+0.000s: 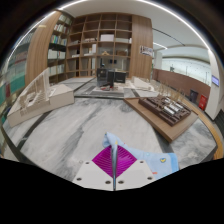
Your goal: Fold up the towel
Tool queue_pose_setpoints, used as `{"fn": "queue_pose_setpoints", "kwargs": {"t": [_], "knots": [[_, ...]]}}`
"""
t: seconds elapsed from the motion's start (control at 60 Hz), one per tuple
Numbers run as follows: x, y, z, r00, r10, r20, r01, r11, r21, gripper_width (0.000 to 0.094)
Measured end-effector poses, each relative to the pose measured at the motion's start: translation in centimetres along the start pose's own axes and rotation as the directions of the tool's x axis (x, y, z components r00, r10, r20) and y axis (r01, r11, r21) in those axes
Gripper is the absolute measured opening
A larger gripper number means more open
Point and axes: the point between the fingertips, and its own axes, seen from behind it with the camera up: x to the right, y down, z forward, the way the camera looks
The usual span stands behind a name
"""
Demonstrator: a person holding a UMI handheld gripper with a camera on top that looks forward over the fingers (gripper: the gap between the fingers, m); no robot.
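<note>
**Gripper check: fingers closed up**

So we're looking along our one gripper (116, 160) here, and both fingers sit at about 6 o'clock, pointing up toward 12. The magenta pads (106, 160) on the inner faces are pressed right together, converging to a tip, with a thin pale edge of something pinched in the seam between them. We can't make out what it is. The hand holding the gripper doesn't show at all.

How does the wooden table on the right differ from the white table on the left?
The wooden table is dark brown; the white table is pale. The wooden table lies nearer the fingers, which hang beside a light blue cloth. Both carry small items.
</note>
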Motion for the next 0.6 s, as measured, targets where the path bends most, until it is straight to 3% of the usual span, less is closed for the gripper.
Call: {"fn": "queue_pose_setpoints", "kwargs": {"t": [0.167,0.35,0.433,0.5,0.567,0.6], "knots": [[7.6,-2.3,-3.0,0.995,0.086,-0.045,-0.084,0.995,0.047,0.0014],[16.6,3.8,-2.6,0.972,0.174,-0.16,-0.184,0.982,-0.05,0.0028],[18.4,6.5,-2.2,0.967,0.179,-0.18,-0.198,0.976,-0.093,0.0033],[18.3,6.2,-2.1,0.97,0.188,-0.154,-0.2,0.977,-0.069,0.0045],[18.5,6.3,-2.1,0.973,0.173,-0.155,-0.185,0.981,-0.067,0.0175],[19.2,6.4,-2.3,0.97,0.16,-0.186,-0.174,0.983,-0.063,0.0394]]}}
